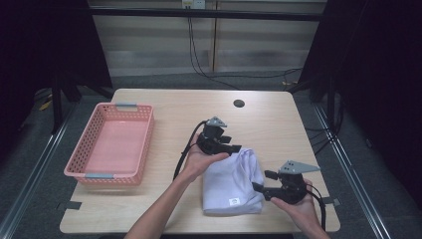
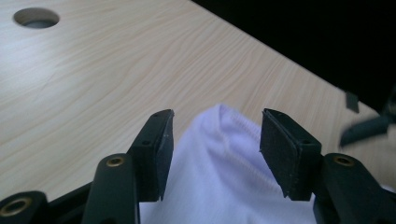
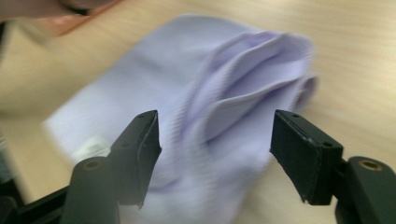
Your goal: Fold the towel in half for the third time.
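A folded pale lilac garment [image 1: 233, 181] with a small white label lies on the wooden table [image 1: 169, 104], right of centre. My left gripper [image 1: 237, 148] is at the garment's far edge, open; in the left gripper view the left gripper [image 2: 217, 116] has its jaws on either side of the garment's [image 2: 219, 182] rounded fold, without pinching it. My right gripper [image 1: 262, 181] is at the garment's right side, near the front, and is open too. In the right gripper view the right gripper [image 3: 215, 121] straddles the layered edge of the garment [image 3: 210, 79], which looks blurred.
A pink plastic basket [image 1: 144, 144] with nothing in it stands at the table's left. A round cable hole [image 1: 239, 103] sits at the back centre of the table, and the hole [image 2: 36, 17] appears again in the left gripper view. Bare wood lies between basket and garment.
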Demonstrator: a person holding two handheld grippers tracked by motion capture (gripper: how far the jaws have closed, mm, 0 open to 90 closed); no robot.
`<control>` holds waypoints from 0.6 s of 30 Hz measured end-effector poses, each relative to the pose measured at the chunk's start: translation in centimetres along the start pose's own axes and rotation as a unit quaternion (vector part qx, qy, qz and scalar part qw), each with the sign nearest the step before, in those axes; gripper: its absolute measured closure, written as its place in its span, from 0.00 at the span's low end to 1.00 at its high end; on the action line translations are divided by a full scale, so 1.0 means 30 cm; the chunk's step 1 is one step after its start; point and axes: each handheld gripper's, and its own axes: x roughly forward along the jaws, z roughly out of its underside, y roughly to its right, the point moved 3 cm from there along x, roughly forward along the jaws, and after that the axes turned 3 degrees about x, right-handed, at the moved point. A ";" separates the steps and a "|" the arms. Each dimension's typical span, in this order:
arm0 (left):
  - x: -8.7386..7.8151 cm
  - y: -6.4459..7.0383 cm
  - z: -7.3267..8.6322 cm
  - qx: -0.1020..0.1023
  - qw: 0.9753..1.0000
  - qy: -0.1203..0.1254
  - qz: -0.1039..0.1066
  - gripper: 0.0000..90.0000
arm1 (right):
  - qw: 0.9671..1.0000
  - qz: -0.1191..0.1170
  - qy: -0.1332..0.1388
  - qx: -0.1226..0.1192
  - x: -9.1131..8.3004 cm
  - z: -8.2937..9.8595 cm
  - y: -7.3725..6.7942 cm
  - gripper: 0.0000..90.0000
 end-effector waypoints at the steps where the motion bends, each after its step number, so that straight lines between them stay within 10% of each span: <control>1: -0.011 -0.002 0.016 0.000 1.000 -0.004 -0.003 0.51 | 1.000 0.007 0.004 -0.002 0.013 -0.016 0.017 0.33; 11: -0.143 0.094 0.195 0.030 0.998 -0.053 0.014 0.54 | 1.000 0.020 -0.014 -0.009 0.225 -0.220 0.095 0.26; 15: -0.175 0.166 0.260 0.026 0.996 -0.055 0.066 0.54 | 0.999 0.028 -0.031 -0.007 0.308 -0.233 0.110 0.28; 18: -0.183 0.197 0.313 0.035 0.995 -0.071 0.065 0.53 | 0.998 0.036 -0.053 -0.011 0.338 -0.201 0.119 0.34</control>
